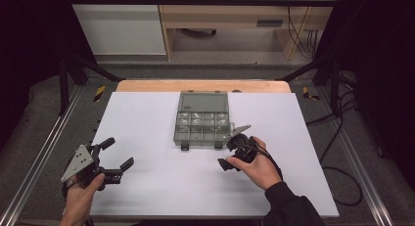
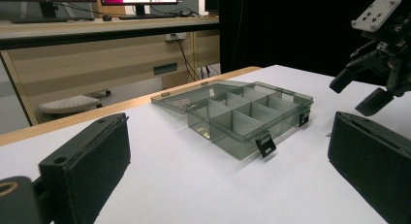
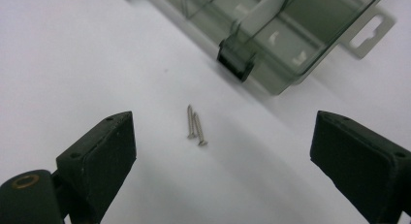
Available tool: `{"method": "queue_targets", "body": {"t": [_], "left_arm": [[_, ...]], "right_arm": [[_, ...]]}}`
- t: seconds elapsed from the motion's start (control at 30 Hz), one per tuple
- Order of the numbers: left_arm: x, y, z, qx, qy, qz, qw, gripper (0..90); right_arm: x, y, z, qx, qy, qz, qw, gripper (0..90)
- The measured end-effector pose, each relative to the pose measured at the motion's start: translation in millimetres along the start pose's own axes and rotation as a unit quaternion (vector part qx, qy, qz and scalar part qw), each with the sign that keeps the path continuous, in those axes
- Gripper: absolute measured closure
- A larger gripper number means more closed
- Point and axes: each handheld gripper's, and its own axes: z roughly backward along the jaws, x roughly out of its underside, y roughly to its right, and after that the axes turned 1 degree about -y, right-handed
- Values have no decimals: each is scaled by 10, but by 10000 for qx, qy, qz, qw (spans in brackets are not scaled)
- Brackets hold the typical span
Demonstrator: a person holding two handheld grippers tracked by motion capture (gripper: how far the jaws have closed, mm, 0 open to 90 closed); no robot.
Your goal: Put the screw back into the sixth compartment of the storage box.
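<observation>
The right gripper (image 3: 220, 151), jaws spread, hovers over two screws (image 3: 195, 125) lying just beside the open compartment box (image 1: 201, 122) on the bench (image 1: 147, 187), apparently for sorting; the left gripper (image 1: 113, 155) waits spread, well apart.

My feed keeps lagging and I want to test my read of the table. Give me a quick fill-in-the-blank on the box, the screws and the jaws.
1. The lid of the compartment box lies ____.
2. The number of screws on the white table in front of the box is ____.
3. The right gripper holds its jaws ____ on either side of the screws.
4. The left gripper holds ____.

Missing words: open; two; open; nothing
</observation>
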Motion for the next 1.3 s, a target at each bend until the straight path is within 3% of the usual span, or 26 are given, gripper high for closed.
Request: {"method": "queue_targets", "body": {"t": [0.03,0.4,0.6,0.63,0.67,0.77,0.8,0.97,1.3], "left_arm": [[0,1,0,1,0,-1,10000,15],[1,-1,-3,22,-16,-30,10000,15],[2,1,-4,29,-20,-31,10000,15],[2,2,-5,30,-26,-27,10000,15],[3,6,-8,33,-11,-11,10000,15],[4,7,-11,37,-28,-22,10000,15],[4,7,-11,37,-28,-22,10000,15],[4,6,-11,52,-55,-62,10000,16],[8,12,-19,69,-49,-43,10000,16]], "right_arm": [[18,-11,-20,-35,-170,102,9998,97],[19,-26,-104,-253,-527,183,9981,147],[-7,-46,-134,-283,-602,224,9975,282],[-21,-45,-134,-289,-590,191,9977,355],[-21,-45,-134,-289,-590,191,9977,355],[-41,-39,-143,-296,-512,157,9981,493],[-41,-39,-143,-296,-512,157,9981,493],[-63,-35,-175,-328,-438,202,9983,670],[-79,-23,-255,-360,-658,152,9971,764]]}}
